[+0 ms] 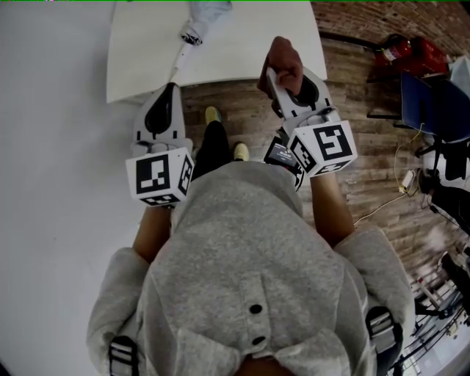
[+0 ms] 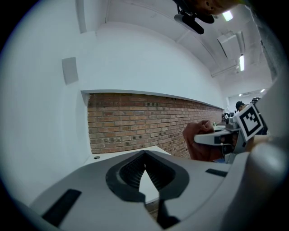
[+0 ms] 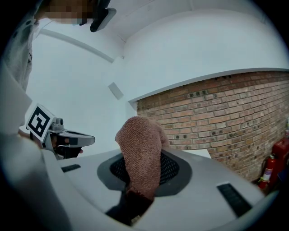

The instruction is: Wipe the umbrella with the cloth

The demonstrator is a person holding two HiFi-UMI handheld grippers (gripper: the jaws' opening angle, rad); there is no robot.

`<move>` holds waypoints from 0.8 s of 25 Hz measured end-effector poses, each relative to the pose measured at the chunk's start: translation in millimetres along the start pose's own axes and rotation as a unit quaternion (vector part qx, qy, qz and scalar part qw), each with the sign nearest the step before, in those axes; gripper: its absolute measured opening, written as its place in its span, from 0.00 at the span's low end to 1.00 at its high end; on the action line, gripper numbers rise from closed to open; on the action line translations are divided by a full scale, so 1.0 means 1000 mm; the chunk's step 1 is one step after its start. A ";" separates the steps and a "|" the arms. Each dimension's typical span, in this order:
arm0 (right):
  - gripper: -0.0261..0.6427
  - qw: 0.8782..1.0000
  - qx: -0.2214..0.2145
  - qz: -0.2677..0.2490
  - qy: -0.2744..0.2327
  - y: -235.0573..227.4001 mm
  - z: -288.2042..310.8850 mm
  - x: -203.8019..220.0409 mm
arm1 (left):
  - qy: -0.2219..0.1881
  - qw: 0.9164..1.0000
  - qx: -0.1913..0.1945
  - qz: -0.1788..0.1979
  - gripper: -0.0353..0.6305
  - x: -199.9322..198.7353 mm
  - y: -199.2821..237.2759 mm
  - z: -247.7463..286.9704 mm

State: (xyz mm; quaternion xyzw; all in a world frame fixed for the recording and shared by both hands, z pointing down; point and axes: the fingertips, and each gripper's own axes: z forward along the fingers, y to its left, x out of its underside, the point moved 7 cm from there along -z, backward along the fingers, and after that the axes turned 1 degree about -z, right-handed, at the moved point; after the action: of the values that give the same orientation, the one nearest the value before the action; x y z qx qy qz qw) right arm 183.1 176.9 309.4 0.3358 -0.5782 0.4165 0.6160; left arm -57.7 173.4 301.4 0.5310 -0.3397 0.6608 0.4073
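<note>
The person in a grey hooded top (image 1: 250, 286) is standing before a white tabletop (image 1: 242, 51) and is holding both tongs out in front, side by side and roughly level. The right tongs (image 1: 277, 73) are gripping a reddish-brown cloth (image 1: 283, 57); in the right gripper view the cloth (image 3: 142, 151) is sitting pinched between the jaws of those tongs (image 3: 141, 176), bunching up above them and drooping towards the camera. The left tongs (image 1: 170, 89) are pressing their jaws together with nothing between them; in the left gripper view the ribbed pads of the left tongs (image 2: 144, 168) are meeting at the tip, with only the tabletop edge and a brick wall (image 2: 135, 122) showing beyond. The umbrella (image 1: 203, 13) is lying folded on the far part of the tabletop, partly cut off by the top of the head view, its thin end pointing back towards the person; it is lying well apart from both tongs and from the cloth. A red fire extinguisher (image 3: 271, 169) is standing by the brick wall at the right.
</note>
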 end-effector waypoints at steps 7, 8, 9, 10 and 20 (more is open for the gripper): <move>0.20 1.000 0.003 -0.004 0.002 0.000 0.007 0.000 | -0.004 1.000 0.003 -0.003 0.08 0.001 0.005 0.007; 0.20 1.000 0.003 -0.006 0.004 -0.001 0.009 0.000 | -0.005 1.000 0.003 -0.003 0.08 0.001 0.006 0.009; 0.20 1.000 0.002 -0.008 0.005 -0.001 0.011 0.001 | -0.005 1.000 0.003 -0.004 0.08 0.002 0.008 0.011; 0.20 1.000 0.002 -0.010 0.006 -0.002 0.013 0.001 | -0.005 1.000 0.003 -0.005 0.08 0.002 0.009 0.012; 0.20 1.000 0.001 -0.013 0.017 -0.012 0.043 -0.006 | 0.009 1.000 0.010 -0.018 0.08 0.001 0.027 0.041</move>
State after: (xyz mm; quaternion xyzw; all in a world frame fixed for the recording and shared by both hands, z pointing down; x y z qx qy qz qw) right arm 174.9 132.2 308.8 0.3366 -0.5630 0.4145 0.6308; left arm -64.6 126.0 310.5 0.5350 -0.3198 0.6615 0.4169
